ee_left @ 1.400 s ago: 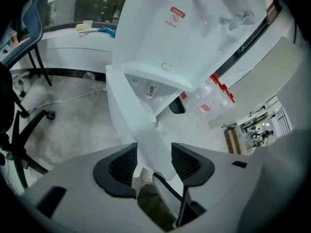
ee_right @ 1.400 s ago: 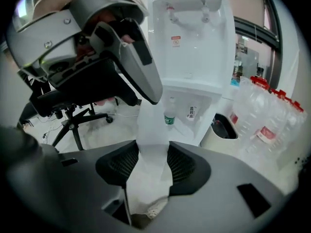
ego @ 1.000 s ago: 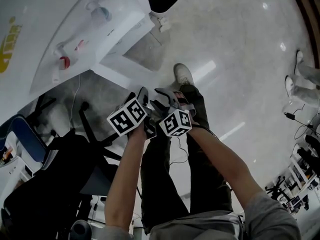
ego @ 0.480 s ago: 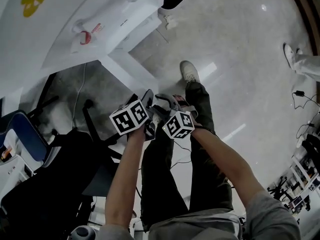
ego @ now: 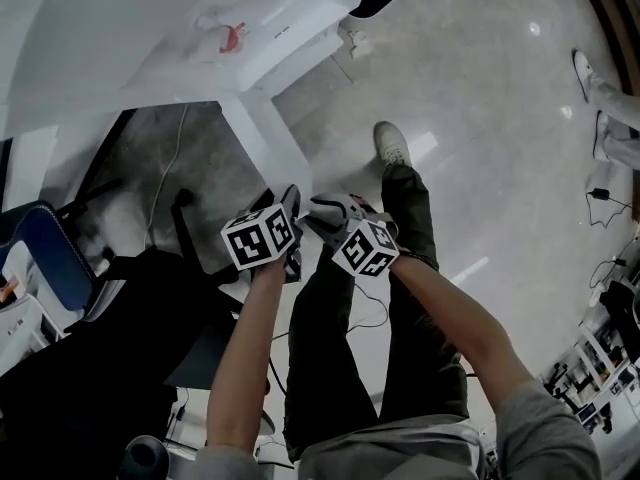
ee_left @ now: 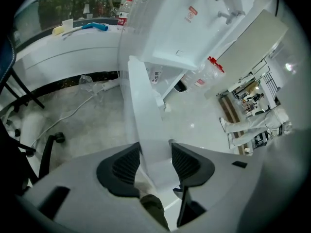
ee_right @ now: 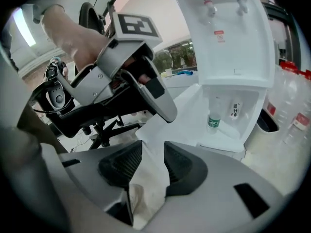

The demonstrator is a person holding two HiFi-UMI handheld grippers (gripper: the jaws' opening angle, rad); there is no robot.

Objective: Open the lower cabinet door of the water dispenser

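The white water dispenser point(ego: 250, 28) stands at the top of the head view. Its lower cabinet door point(ego: 262, 138) is swung out towards me as a long white panel. My left gripper point(ego: 291, 200) is shut on the door's free edge, and the door point(ee_left: 143, 110) runs up between its pads point(ee_left: 127, 165). Beside it, my right gripper point(ego: 318, 208) is closing, with the same door edge point(ee_right: 180, 115) between its jaws. The open cabinet holds a green-labelled bottle point(ee_right: 212, 118). The right gripper view also shows the left gripper point(ee_right: 163, 108) on the door.
A black office chair point(ego: 100, 348) and a blue chair point(ego: 50, 258) stand to my left, with a cable point(ego: 165, 178) on the floor. My legs and shoe point(ego: 393, 143) are below the grippers. Water bottles point(ee_left: 211, 72) stand by the dispenser, and another person's feet point(ego: 600, 98) show at right.
The dispenser has slid up and right in the head view, and the door stands at a steeper angle from it. Both grippers have stayed together at its free end.
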